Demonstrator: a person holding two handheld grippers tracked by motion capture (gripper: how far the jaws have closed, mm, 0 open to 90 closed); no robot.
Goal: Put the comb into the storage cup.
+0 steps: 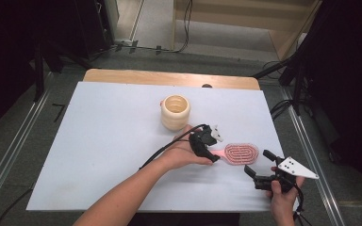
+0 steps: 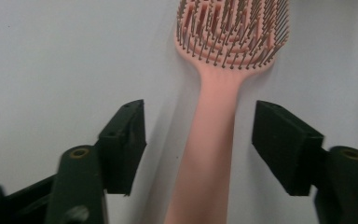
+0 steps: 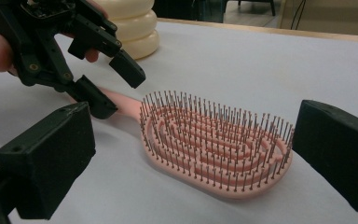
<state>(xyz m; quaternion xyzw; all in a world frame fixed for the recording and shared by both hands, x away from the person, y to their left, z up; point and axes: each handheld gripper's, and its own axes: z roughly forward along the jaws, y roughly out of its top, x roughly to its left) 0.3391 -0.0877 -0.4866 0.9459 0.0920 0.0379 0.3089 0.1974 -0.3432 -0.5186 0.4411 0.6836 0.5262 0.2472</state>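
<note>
We were lining up the grasp: our left gripper (image 2: pixel 199 140) stood spread astride the handle of the one pink hairbrush (image 1: pixel 239 153), which lay bristles-up near the worktop's (image 1: pixel 103 141) right edge. Our right gripper (image 1: pixel 258 170) waited spread nearby. Next, we judged, squeeze the handle. One cream ribbed cup (image 1: pixel 175 112) stood mid-worktop.

Lab or recording studio setting, not a home. White sheet (image 1: pixel 113 141) covers a wooden table (image 1: pixel 169 76) standing alone on grey carpet floor (image 1: pixel 9 136). Metal floor rails (image 1: pixel 16 141) run along both sides of the table. Black stand legs (image 1: pixel 40 70) and dark equipment racks (image 1: pixel 94 23) border the space; loose cables (image 1: pixel 186 23) trail across the floor behind. Surroundings dark, light concentrated on the tabletop.
</note>
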